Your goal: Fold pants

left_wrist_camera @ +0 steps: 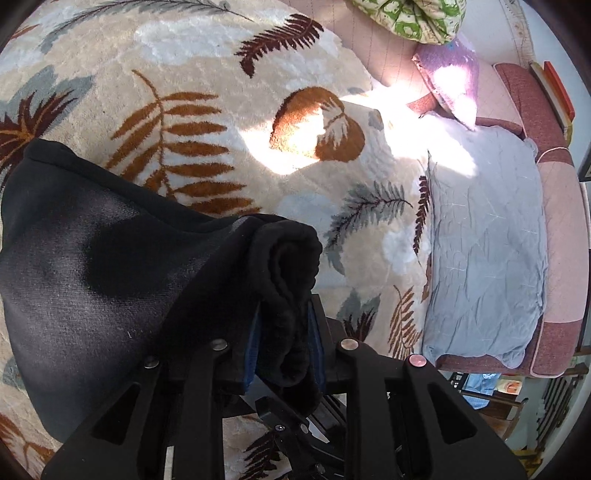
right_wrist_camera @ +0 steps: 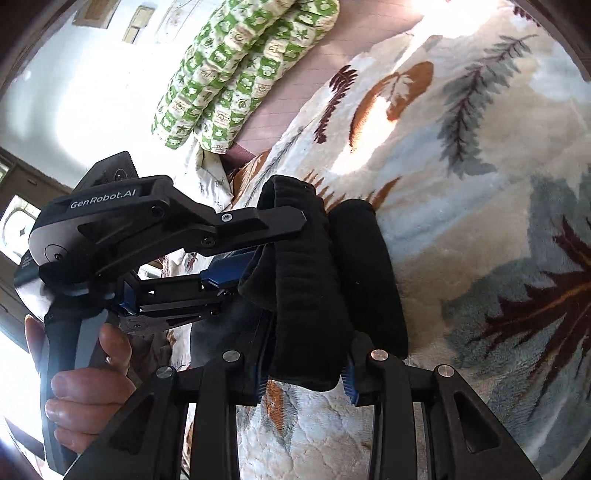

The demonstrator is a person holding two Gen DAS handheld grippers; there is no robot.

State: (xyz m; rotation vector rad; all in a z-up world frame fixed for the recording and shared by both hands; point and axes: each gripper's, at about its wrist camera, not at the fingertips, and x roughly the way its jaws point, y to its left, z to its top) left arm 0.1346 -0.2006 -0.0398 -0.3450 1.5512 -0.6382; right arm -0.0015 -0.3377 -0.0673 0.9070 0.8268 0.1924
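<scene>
The black pants (left_wrist_camera: 92,258) hang lifted above a cream blanket with leaf prints (left_wrist_camera: 207,74). In the left wrist view my left gripper (left_wrist_camera: 284,321) is shut on a bunched, rolled edge of the pants, and the rest of the cloth spreads out to the left. In the right wrist view my right gripper (right_wrist_camera: 306,369) is shut on a thick ribbed band of the pants (right_wrist_camera: 314,288). The left gripper (right_wrist_camera: 255,258) comes in from the left there, clamped on the same bunch, with a hand (right_wrist_camera: 85,387) around its handle.
A grey pillow (left_wrist_camera: 487,240) lies on the right of the bed. A purple cushion (left_wrist_camera: 450,77) and a green patterned quilt (left_wrist_camera: 413,18) sit at the far end by the pink headboard (left_wrist_camera: 554,221). The leaf blanket (right_wrist_camera: 480,184) fills the space under the pants.
</scene>
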